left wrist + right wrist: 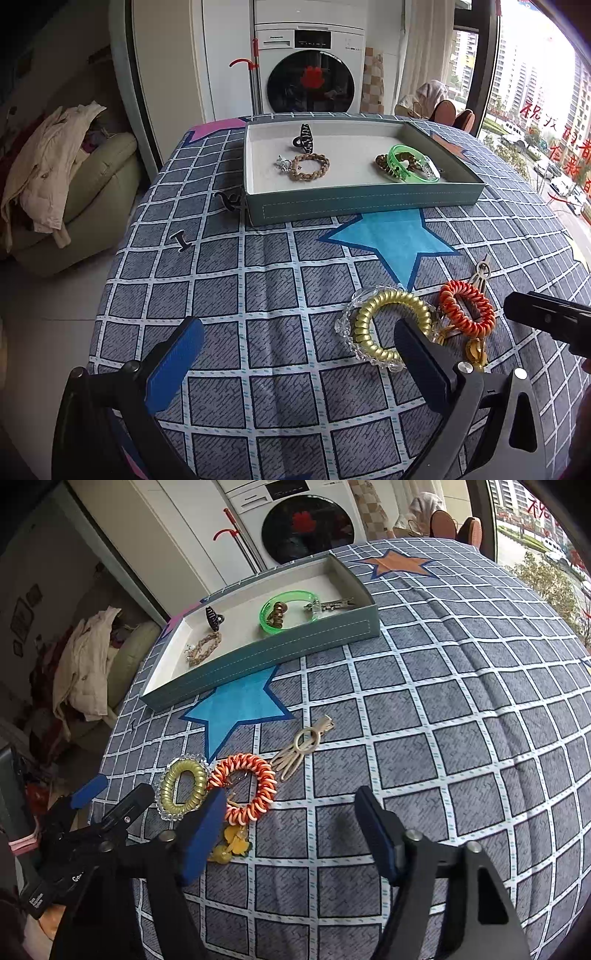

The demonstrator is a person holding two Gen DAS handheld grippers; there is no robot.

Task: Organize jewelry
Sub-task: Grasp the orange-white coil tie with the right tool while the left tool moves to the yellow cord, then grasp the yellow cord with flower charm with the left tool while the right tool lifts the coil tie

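A teal tray [354, 206] [295, 642] stands at the far side of the checked cloth. It holds a black claw clip [304, 137], a braided brown ring [309, 167], a green bangle [412, 163] [286, 611] and a metal clip [334, 604]. On the cloth lie a gold coil tie [389, 325] [184, 784] on a clear bead bracelet [347, 325], an orange coil tie [467, 308] [245, 786], a beige clip [304, 746] and a yellow piece [232, 845]. My left gripper [299, 358] is open just left of the gold tie. My right gripper [291, 834] is open and empty beside the orange tie.
A black pin [181, 240] and a dark hook-shaped piece [229, 201] lie on the cloth left of the tray. A washing machine [310, 70] stands behind the table, a sofa with clothes [55, 177] to the left, a window to the right.
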